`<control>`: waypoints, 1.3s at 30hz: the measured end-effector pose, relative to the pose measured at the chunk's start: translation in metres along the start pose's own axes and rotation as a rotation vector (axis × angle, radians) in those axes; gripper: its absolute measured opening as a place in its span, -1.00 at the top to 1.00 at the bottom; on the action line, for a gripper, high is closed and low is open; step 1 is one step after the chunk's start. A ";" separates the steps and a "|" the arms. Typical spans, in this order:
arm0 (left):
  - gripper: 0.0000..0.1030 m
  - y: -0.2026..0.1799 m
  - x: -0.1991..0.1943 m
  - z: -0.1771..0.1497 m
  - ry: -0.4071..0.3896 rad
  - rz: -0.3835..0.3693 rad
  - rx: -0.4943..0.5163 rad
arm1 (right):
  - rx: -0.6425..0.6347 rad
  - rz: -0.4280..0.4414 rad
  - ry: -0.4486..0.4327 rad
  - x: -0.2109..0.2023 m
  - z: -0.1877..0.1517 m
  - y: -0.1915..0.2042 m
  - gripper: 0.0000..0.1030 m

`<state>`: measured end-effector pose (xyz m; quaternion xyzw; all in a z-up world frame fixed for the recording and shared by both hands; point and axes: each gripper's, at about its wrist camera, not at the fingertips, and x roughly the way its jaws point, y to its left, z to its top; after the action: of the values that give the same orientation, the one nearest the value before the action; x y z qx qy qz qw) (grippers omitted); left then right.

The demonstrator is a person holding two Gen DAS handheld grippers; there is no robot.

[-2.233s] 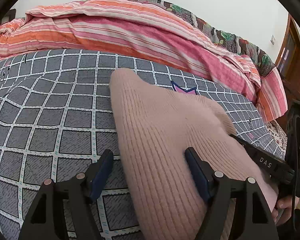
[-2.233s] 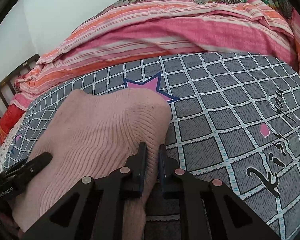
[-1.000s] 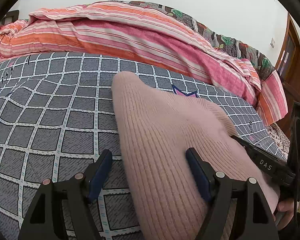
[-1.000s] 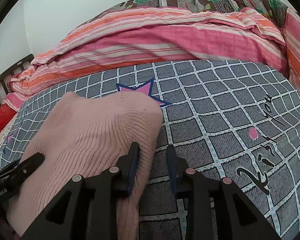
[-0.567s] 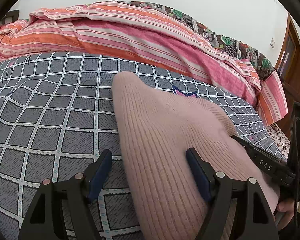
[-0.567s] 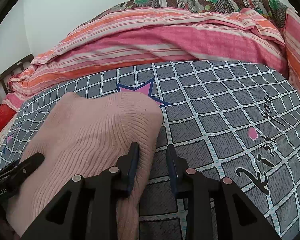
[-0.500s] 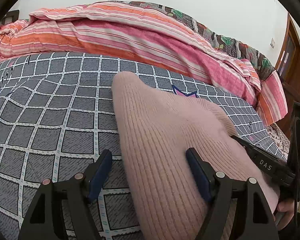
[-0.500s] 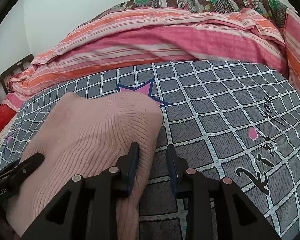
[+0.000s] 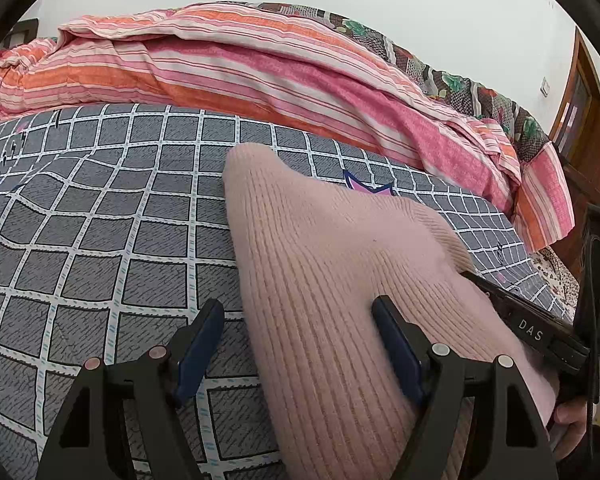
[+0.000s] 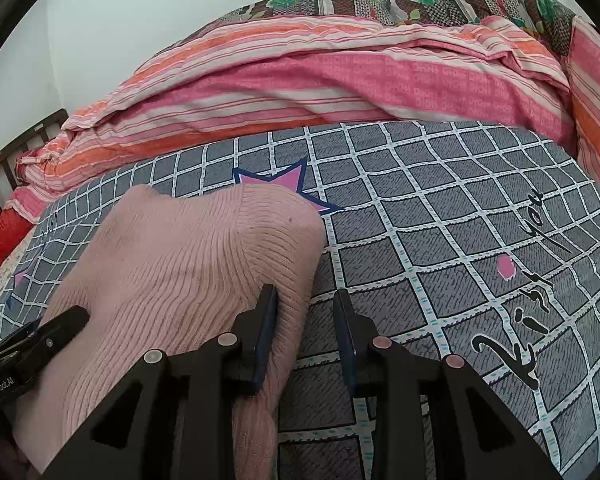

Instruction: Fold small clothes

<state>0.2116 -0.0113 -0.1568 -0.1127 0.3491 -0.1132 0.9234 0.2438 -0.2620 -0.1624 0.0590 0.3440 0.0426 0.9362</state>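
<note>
A pale pink ribbed knit garment (image 9: 332, 264) lies folded on the grey checked bedsheet (image 9: 100, 216). My left gripper (image 9: 298, 312) is open, its fingers straddling the garment's left edge. In the right wrist view the garment (image 10: 188, 264) fills the lower left. My right gripper (image 10: 305, 300) is open, its jaws a modest gap apart, the left finger (image 10: 265, 320) resting on the garment's right edge and the right finger over the sheet. Each gripper's body shows in the other's view, at the garment's near corners.
A rolled pink and orange striped quilt (image 9: 260, 68) lies along the far side of the bed, with a floral blanket (image 10: 420, 0) behind it. A wooden door (image 9: 588, 120) stands at the right. A dark bed frame (image 10: 4, 168) shows at the left.
My right gripper opened from shut and let go of the garment's edge, drawing back slightly. My left gripper stayed open and still. Nothing moved in the last half second.
</note>
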 end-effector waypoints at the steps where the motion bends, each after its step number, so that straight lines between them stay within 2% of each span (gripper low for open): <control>1: -0.49 0.000 0.000 0.000 0.000 0.001 0.001 | 0.000 0.000 0.000 0.000 0.000 0.000 0.46; 8: -0.49 -0.001 -0.002 0.000 -0.012 0.006 0.000 | 0.008 0.010 -0.002 -0.001 0.000 -0.001 0.43; 11: -0.48 -0.009 -0.008 0.000 -0.031 0.037 0.039 | 0.044 0.031 0.005 0.000 0.001 -0.007 0.30; 18: -0.47 -0.001 -0.023 -0.001 0.028 -0.026 -0.009 | 0.052 0.085 0.040 -0.021 0.009 -0.010 0.24; 22: -0.47 -0.010 -0.041 -0.006 0.009 0.005 0.047 | 0.075 0.190 0.028 -0.053 0.013 -0.001 0.17; 25: -0.43 -0.015 -0.048 -0.008 0.015 0.010 0.062 | -0.011 0.267 0.028 -0.069 0.006 0.026 0.06; 27: -0.43 -0.014 -0.054 -0.011 0.009 0.008 0.066 | -0.111 0.234 0.029 -0.067 -0.005 0.046 0.06; 29: -0.44 -0.012 -0.058 -0.014 0.015 -0.004 0.057 | -0.214 0.110 -0.002 -0.060 -0.019 0.057 0.12; 32: -0.45 -0.006 -0.063 -0.019 0.033 -0.037 0.031 | -0.227 0.038 -0.036 -0.058 -0.030 0.050 0.15; 34: -0.46 -0.007 -0.064 -0.021 0.037 -0.033 0.029 | -0.169 0.028 -0.031 -0.057 -0.030 0.038 0.15; 37: -0.47 -0.011 -0.059 -0.024 0.052 -0.036 0.023 | -0.072 0.089 0.013 -0.052 -0.028 0.022 0.15; 39: -0.47 -0.012 -0.057 -0.026 0.073 -0.045 0.014 | -0.068 0.092 0.020 -0.054 -0.028 0.023 0.15</control>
<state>0.1506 -0.0092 -0.1371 -0.1101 0.3792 -0.1405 0.9080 0.1837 -0.2433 -0.1453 0.0422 0.3485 0.0978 0.9312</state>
